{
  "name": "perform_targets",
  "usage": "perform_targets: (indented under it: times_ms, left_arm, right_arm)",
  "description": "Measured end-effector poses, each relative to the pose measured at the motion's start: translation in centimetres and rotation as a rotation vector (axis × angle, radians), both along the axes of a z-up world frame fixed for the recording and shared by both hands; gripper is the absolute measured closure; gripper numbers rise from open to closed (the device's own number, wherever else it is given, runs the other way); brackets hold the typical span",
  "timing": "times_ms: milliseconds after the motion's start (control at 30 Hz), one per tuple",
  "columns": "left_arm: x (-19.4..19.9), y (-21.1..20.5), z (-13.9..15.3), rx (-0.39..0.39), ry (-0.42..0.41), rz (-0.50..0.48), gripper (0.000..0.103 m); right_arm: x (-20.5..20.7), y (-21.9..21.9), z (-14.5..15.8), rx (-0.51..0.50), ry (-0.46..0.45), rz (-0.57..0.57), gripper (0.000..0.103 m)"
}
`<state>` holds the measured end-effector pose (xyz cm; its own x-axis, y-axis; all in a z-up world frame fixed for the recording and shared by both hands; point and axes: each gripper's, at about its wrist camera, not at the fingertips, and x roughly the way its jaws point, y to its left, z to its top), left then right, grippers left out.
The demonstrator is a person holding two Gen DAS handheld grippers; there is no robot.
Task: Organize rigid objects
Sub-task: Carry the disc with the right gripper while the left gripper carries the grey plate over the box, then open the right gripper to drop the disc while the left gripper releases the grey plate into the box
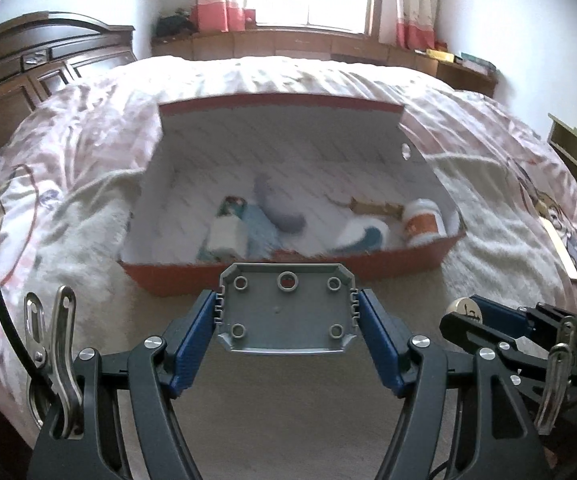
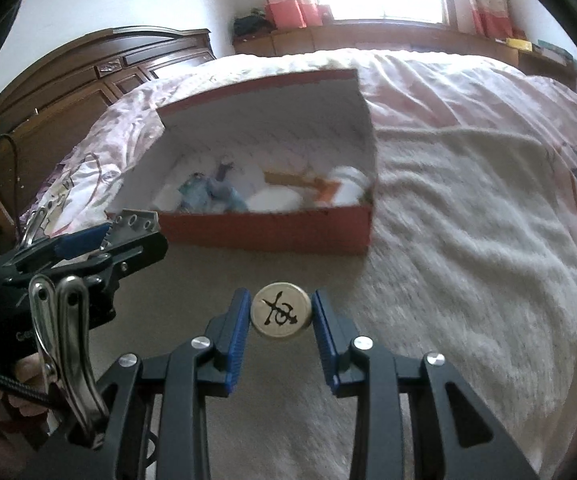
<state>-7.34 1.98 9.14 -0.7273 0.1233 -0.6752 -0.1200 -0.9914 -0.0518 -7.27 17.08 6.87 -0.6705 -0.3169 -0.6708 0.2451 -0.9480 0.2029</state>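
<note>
The left gripper (image 1: 287,312) pinched a grey plastic cover (image 1: 286,310) and the right gripper (image 2: 281,316) a round chess piece (image 2: 281,315), the red box (image 1: 288,276) lying just ahead of both.

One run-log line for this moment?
left gripper: holds grey plastic lid | right gripper: holds round game piece | red box: open, ahead

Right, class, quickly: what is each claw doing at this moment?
Left claw: closed on the grey plastic plate.
Right claw: closed on the round chess piece.
</note>
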Motion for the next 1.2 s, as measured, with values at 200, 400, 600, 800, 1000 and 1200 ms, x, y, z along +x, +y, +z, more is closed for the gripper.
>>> perform_targets:
  times_ms: [200, 400, 600, 800, 1000, 1200]
  left_arm:
    - [-2.1, -1.5, 1.3, -0.010, 0.044, 0.032, 0.032]
    - [-5.0, -2.4, 1.4, -0.002, 0.058, 0.059, 0.032]
    - [-7.1, -2.6, 0.8, 0.004, 0.046, 0.067, 0.032]
    - [-8.2, -2.7, -0.1, 0.032, 0.003, 0.054, 0.032]
    - [-8.3, -2.6, -0.4, 0.010, 0.004, 0.077, 0.031]
    - [-7.7, -2.7, 0.0, 0.009, 0.007, 0.077, 0.031]
  right_arm:
    - [-2.5, -1.4, 1.6, -0.008, 0.029, 0.006, 0.070]
    - [-5.1, -2.4, 2.1, -0.013, 0.031, -0.005, 0.070]
    - [-7.1, -2.7, 2.1, 0.001, 0.036, -0.021, 0.070]
    - [-8.6, -2.3, 1.9, -0.015, 0.024, -0.051, 0.062]
    - [-8.6, -2.1, 2.0, -0.026, 0.029, -0.053, 0.054]
    - [-8.1, -2.2, 2.4, -0.025, 0.044, -0.050, 0.049]
